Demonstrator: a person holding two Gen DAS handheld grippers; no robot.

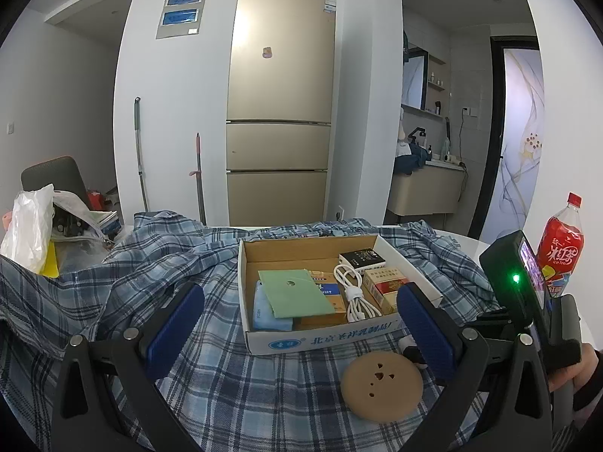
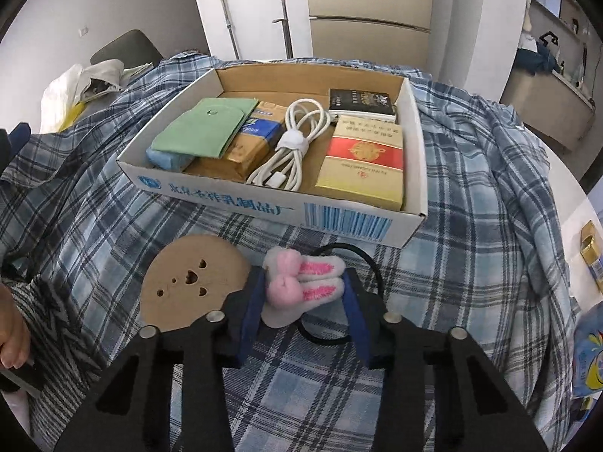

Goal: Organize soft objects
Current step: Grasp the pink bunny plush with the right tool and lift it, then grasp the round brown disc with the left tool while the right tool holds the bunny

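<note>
Blue-and-white plaid cloth [image 2: 471,196] lies rumpled over the table, with a gold three-door fridge [image 1: 280,105] standing against the white far wall. On the cloth sits a shallow cardboard box [image 2: 339,222] with a white printed outside and bare brown inside. It holds a flat green pouch [image 2: 205,128] with a snap, lying over a pale blue pack at the left, a gold-and-blue carton, a coiled white cable [image 2: 292,147] bound with a strap, a glossy red-and-gold packet [image 2: 361,162] at the right and a dark box at the far right corner.

Near the box lies a flat round tan disc [image 2: 192,282] pierced with small holes. Just to its right is a fluffy bunny-ear hair tie [image 2: 301,282]: two pink pompoms, white plush ears with pink centres, and a thin black elastic loop lying on the cloth.

The right gripper [image 2: 305,301] is low, pointing forward and down, its blue-padded fingers [image 2: 250,316] partly apart on either side of the plush piece; whether the pads press it I cannot tell. The left gripper [image 1: 297,327] is held higher and level, facing the box, its jaws spread wide with nothing between them. A red ice-tea bottle [image 1: 561,248] stands at the far right, and a white plastic bag [image 1: 30,226] is heaped at the left.
</note>
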